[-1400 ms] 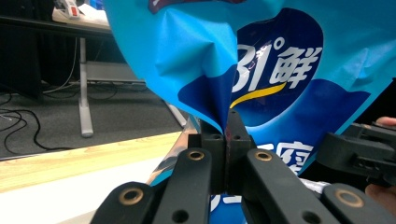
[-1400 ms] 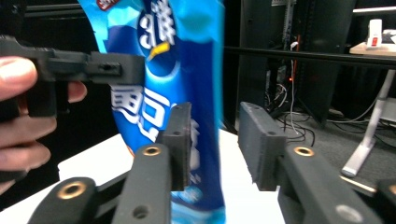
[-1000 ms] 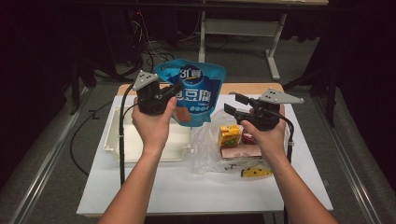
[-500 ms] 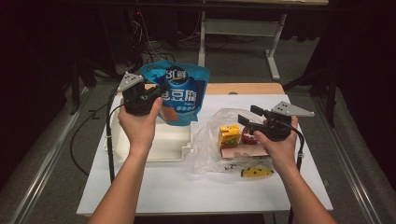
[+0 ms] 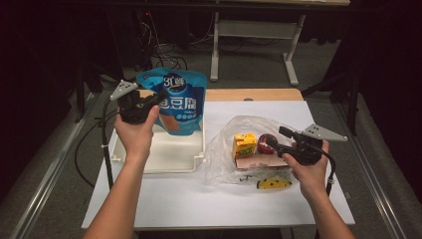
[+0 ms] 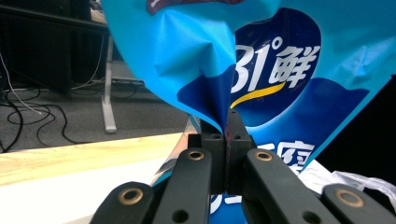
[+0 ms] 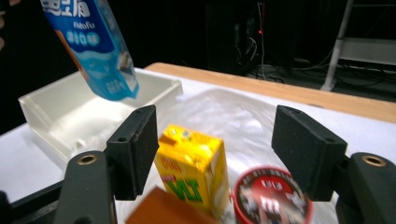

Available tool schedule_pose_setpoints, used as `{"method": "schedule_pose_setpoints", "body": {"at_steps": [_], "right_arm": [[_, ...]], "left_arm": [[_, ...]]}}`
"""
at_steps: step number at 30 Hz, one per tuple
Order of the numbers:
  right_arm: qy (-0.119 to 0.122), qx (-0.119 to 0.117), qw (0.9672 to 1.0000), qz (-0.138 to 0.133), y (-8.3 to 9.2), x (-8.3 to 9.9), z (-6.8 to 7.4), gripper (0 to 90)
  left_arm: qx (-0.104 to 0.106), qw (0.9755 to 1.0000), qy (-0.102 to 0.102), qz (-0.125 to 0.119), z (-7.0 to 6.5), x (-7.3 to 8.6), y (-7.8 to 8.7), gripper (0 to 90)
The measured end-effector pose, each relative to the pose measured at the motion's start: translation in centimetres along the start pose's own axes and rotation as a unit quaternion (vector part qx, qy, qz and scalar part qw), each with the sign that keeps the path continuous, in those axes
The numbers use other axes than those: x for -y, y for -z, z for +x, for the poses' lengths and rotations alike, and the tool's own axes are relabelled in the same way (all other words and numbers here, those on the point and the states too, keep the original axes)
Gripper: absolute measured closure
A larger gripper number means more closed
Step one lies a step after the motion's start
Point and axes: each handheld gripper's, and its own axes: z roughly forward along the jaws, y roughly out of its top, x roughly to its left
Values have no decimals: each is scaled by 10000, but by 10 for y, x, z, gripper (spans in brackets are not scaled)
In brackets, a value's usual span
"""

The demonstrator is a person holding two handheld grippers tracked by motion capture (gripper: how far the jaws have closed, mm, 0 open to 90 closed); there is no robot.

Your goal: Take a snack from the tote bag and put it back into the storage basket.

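A blue printed pouch (image 5: pixel 179 102) hangs above the back of the white bin (image 5: pixel 164 159), and my left gripper (image 5: pixel 161 95) is shut on its left edge. In the left gripper view the jaws pinch a fold of the pouch (image 6: pixel 280 70) at the left gripper (image 6: pixel 227 135). My right gripper (image 5: pixel 275 136) is open and its jaws have just been opening. It hovers over a yellow carton (image 7: pixel 194 163) and a red round tin (image 7: pixel 268 198), with no pad touching either. Both lie on a clear plastic bag (image 5: pixel 224 154).
A brown flat box (image 5: pixel 259 162) lies in front of the carton, and a small yellow wedge-shaped pack (image 5: pixel 273 183) sits near the right hand. A wooden strip (image 5: pixel 254 94) borders the white table's far edge. Cables trail off the table's left side.
The left hand carried the pouch leftward and lower, from over the table's middle to above the bin. The right hand sank toward the carton and tin.
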Motion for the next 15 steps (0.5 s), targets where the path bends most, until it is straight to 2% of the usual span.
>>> {"method": "schedule_pose_setpoints", "body": {"at_steps": [4,9,12,15], "right_arm": [[-70,64,9999,57,6,12,-5,323],[-145,107,9998,99,10,22,-8,324],[-192,221,9995,112,16,31,-10,327],[-241,236,9994,89,19,34,-12,327]], "left_arm": [[-134,9999,24,39,10,5,1,900],[-107,9997,213,-26,23,9,3,900],[-159,9993,336,-71,34,13,3,900],[-282,9988,384,-55,39,16,2,900]]}}
